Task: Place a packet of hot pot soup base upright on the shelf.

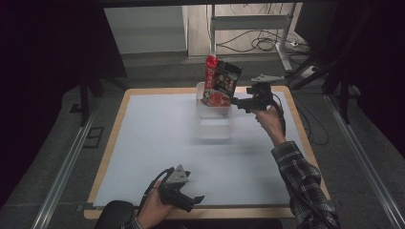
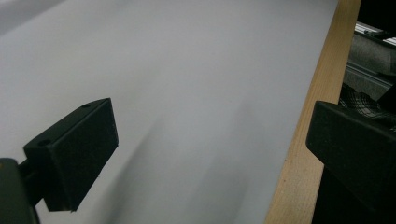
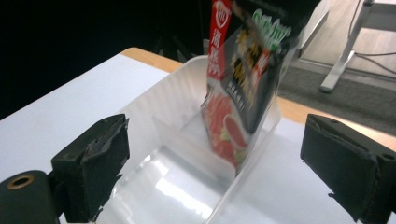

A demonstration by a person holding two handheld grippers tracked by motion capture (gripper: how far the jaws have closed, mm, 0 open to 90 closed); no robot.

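a clear plastic bin (image 1: 216, 119) sits near the far edge of the table (image 1: 143, 143), a red-and-black snack bag (image 1: 220, 82) standing tilted in its far end. the right gripper (image 1: 237, 101), jaws wide apart and empty, hovers just beside the bin. the left gripper (image 1: 196, 200), also wide open and holding nothing, is at the near edge.

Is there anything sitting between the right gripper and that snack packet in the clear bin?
Nothing visible. The right gripper is open, and between it and the snack packet lies just the clear bin interior.

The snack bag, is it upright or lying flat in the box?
Upright, leaning: the snack bag stands on end in the clear box, its top above the rim.
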